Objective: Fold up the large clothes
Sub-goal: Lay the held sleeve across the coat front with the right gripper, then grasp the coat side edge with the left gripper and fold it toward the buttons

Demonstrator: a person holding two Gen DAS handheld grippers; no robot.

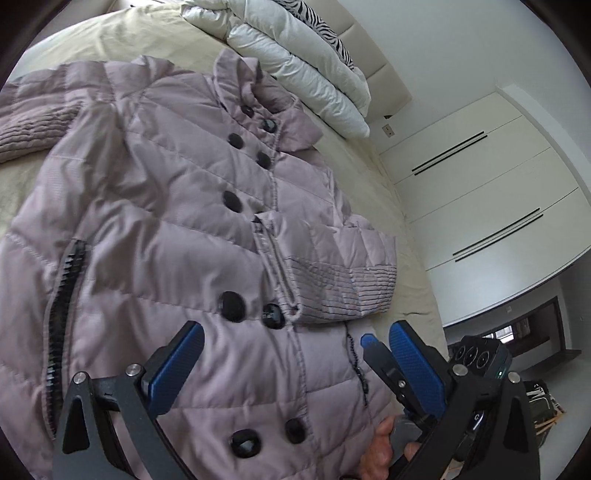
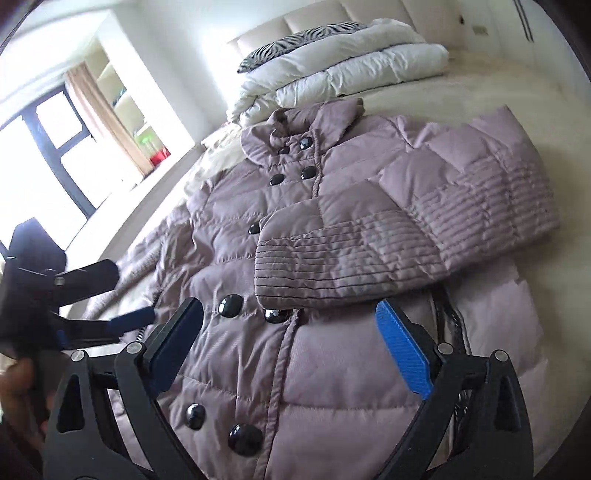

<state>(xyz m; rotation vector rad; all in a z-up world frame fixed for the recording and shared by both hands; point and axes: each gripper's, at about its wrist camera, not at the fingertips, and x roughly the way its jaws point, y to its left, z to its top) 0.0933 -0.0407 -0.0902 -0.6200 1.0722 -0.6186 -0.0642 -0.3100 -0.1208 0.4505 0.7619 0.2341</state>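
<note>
The quilted mauve coat (image 1: 155, 206) lies face up, buttoned, on the beige bed (image 1: 122, 33), with its collar (image 1: 255, 99) toward the folded white duvet (image 1: 295, 55) at the headboard.

At the far left of the left wrist view, one sleeve (image 1: 26, 122) lies stretched out sideways on the bed, away from the body of the coat, so that side looks unfolded. Its ribbed cuff end runs out of frame, so how far it reaches cannot be told.

In the middle, the double row of black buttons (image 1: 232, 304) runs down the front panel. The left claw (image 1: 295, 363) hovers over the lower front with its blue pads wide apart, holding nothing.

To the right, the other sleeve (image 2: 369, 254) is already folded across the chest; its ribbed cuff lies just above the lower buttons. The right claw (image 2: 290, 339) hangs over the hem area, its fingers likewise spread and empty.

As a judgement, the fold is at an early stage: one sleeve is in and one is left. After that the body probably needs folding up from the hem toward the collar, and the puffy filling may spring back unless it is pressed flat.
</note>
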